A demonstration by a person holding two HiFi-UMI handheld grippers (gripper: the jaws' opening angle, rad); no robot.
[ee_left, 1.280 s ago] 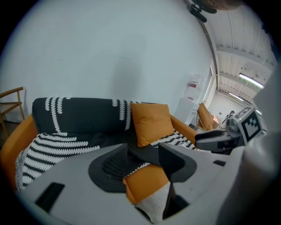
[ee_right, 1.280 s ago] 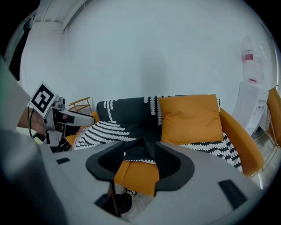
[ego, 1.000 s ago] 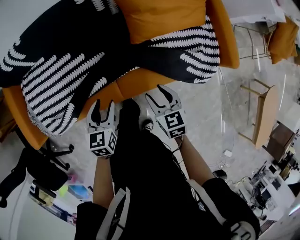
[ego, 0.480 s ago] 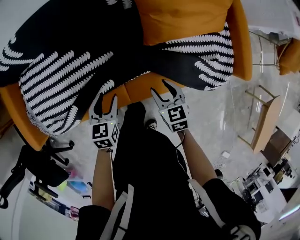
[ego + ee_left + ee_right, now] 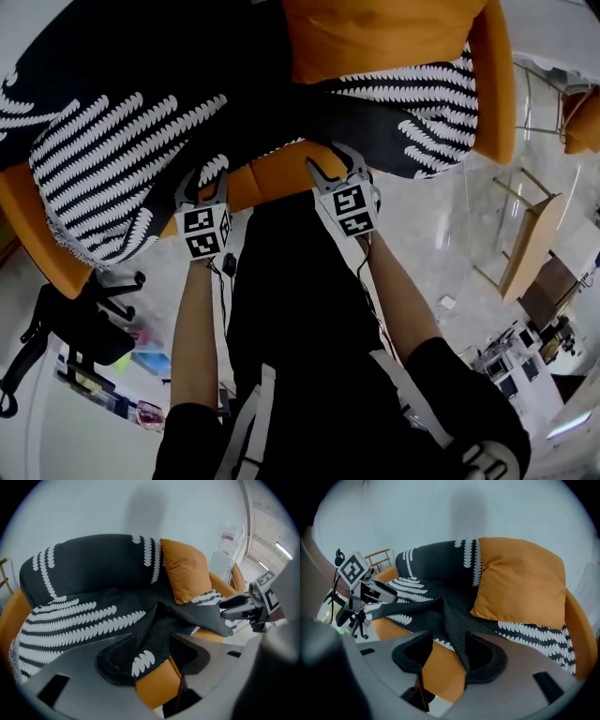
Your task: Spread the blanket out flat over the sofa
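A black blanket (image 5: pixel 112 169) with white leaf stripes lies bunched across the orange sofa (image 5: pixel 272 183), draped over its back and left arm. A twisted fold runs along the seat to the right. An orange cushion (image 5: pixel 375 37) leans on the sofa's back. My left gripper (image 5: pixel 202 192) is at the sofa's front edge, open, with a hanging blanket corner (image 5: pixel 143 660) in the gap between its jaws. My right gripper (image 5: pixel 337 169) is also at the front edge and open. The dark fold (image 5: pixel 457 639) lies against its right pad, and bare orange seat shows between the jaws.
A black office chair (image 5: pixel 75 328) stands on the floor to the left of the sofa. A wooden side table (image 5: pixel 530 244) and a clear curved panel stand to the right. Another orange seat (image 5: pixel 583 127) is at the far right. The person's dark legs are below the grippers.
Both grippers have moved forward from over the floor to the sofa's front edge, up to the blanket. Their jaws stand as wide as before.
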